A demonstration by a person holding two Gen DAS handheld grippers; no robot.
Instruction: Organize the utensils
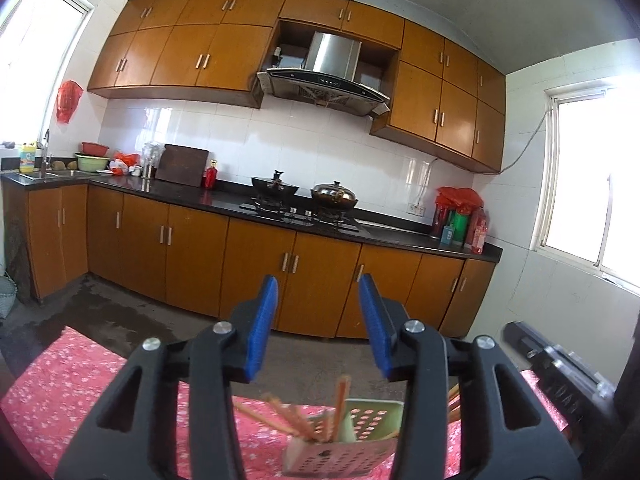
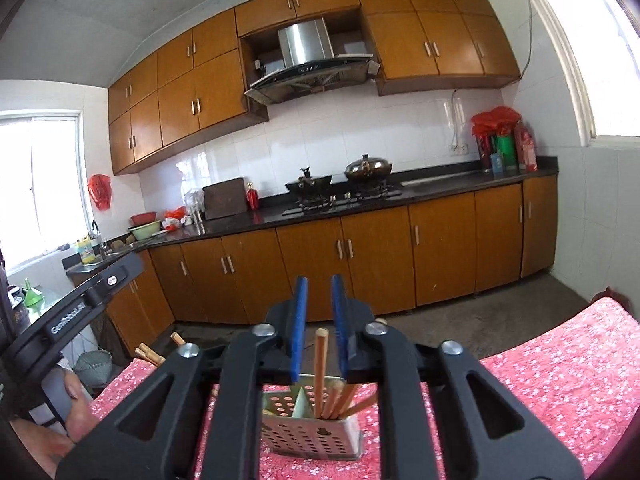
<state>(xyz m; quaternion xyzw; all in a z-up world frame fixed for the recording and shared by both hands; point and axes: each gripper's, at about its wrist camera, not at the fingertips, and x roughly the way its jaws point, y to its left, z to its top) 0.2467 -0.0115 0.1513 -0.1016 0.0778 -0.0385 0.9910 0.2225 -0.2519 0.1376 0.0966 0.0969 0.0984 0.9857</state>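
Observation:
A perforated pale green utensil holder [image 1: 352, 436] stands on the pink flowered tablecloth [image 1: 68, 384], below my left gripper [image 1: 318, 292]. Several wooden chopsticks [image 1: 292, 416] lean in it. The left gripper is open and empty, raised above the holder. In the right wrist view the holder [image 2: 304, 428] sits under my right gripper [image 2: 319, 292], with several chopsticks [image 2: 320, 368] standing in its right compartment. The right jaws stand a narrow gap apart with nothing between them. One chopstick rises just below that gap, not touching the pads.
Two loose chopstick ends [image 2: 150, 354] lie at the table's left edge. The other gripper's body [image 2: 76, 308] and a hand [image 2: 76, 412] are at the left. Brown kitchen cabinets [image 1: 256, 268], a stove with two pots [image 1: 304, 196] and the concrete floor [image 1: 116, 320] lie beyond the table.

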